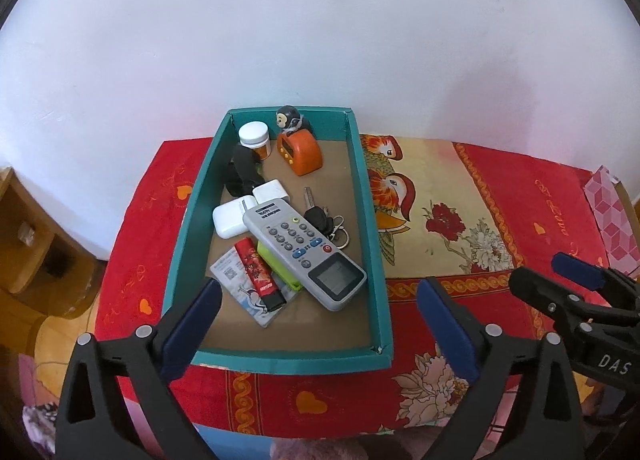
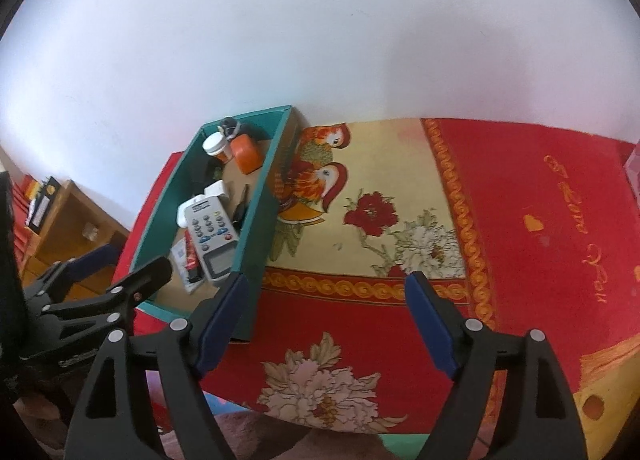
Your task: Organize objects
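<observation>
At the left of the left wrist view a wooden shelf unit stands beside the bench, which is draped in a red flowered cloth. In the middle of that view sits a teal box holding what looks like everything gathered: a white-lidded jar, a small dark figurine and an orange clock at its far end, a dark item I cannot name, white chargers, a grey remote, keys, a red tube over a leaflet and something lime green under the remote. The left tool hovers over the box's near end, jaws spread wide, nothing between them. To the right, the right tool hangs over bare cloth, also well open and empty.

In both views the cloth outside the box shows no loose object, so the sorting seems essentially done. Only a pink patterned box at the far right edge stays outside; whether it belongs to the job I cannot tell
</observation>
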Available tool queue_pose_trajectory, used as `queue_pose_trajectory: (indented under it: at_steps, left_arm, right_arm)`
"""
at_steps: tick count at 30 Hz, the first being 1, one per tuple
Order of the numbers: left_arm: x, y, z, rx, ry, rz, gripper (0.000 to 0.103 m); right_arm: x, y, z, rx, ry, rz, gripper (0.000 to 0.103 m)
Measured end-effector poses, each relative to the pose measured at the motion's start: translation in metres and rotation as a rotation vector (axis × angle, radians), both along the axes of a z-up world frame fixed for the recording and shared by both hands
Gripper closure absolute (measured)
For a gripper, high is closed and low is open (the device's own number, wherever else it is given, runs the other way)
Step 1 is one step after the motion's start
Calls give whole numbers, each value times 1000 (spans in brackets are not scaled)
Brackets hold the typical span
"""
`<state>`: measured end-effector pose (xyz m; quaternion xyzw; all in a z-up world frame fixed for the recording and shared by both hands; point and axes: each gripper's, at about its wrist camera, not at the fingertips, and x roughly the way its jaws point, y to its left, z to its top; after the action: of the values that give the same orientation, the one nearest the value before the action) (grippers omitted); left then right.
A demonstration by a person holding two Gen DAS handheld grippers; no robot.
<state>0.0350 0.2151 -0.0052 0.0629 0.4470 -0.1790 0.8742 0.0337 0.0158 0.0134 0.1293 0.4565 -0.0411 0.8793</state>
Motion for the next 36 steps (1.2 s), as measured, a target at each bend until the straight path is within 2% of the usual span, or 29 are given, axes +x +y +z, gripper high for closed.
queue_pose_trajectory:
  at_steps: [36]
  left_arm:
    - [-7, -7, -7, -2, 28, -12, 2]
  right_arm:
    - [-5, -7, -7, -16, 30, -30, 21]
